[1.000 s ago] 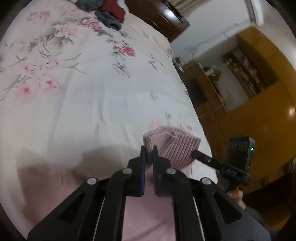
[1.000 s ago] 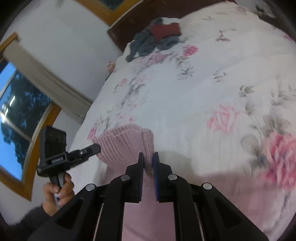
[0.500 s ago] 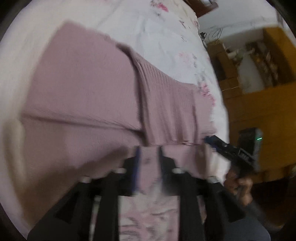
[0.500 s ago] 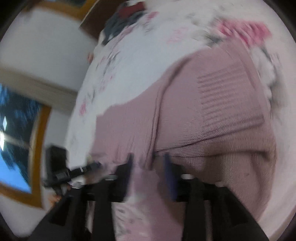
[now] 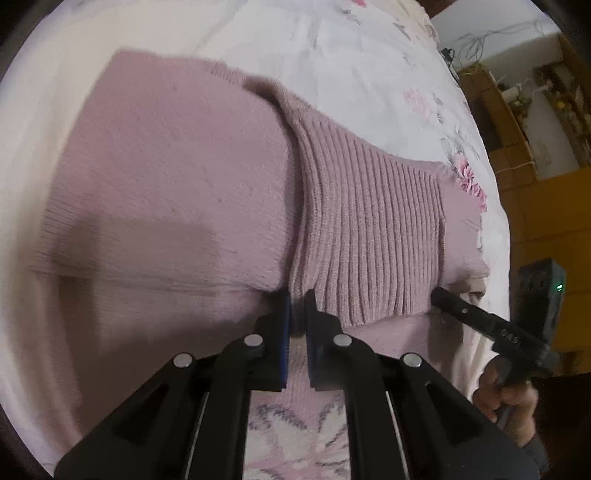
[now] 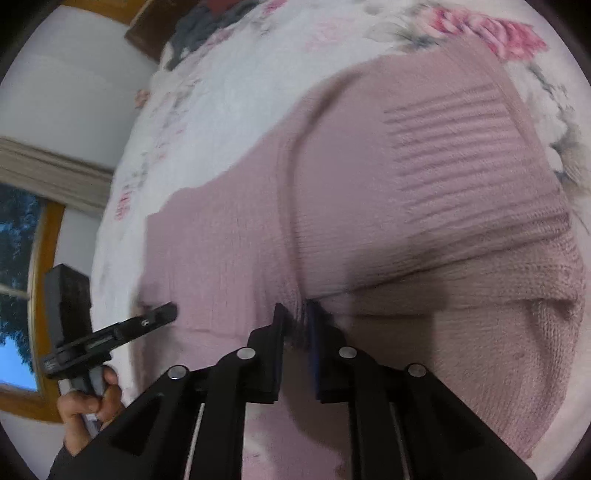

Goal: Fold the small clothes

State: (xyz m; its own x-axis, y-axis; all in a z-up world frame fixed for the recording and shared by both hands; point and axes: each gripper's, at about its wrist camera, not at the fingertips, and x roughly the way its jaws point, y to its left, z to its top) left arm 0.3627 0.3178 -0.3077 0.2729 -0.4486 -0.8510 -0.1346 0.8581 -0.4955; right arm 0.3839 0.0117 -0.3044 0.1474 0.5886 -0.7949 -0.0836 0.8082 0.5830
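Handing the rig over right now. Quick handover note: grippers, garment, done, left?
Left gripper: shut on the near edge of the pink knit sweater.
Right gripper: shut on the same edge, further along it.
Sweater lies on the floral bedspread, ribbed hem folded over the body.
Done: this fold is laid down.
Left: release both grips, smooth, probably one more fold. A grey and red clothes pile waits at the far end of the bed.
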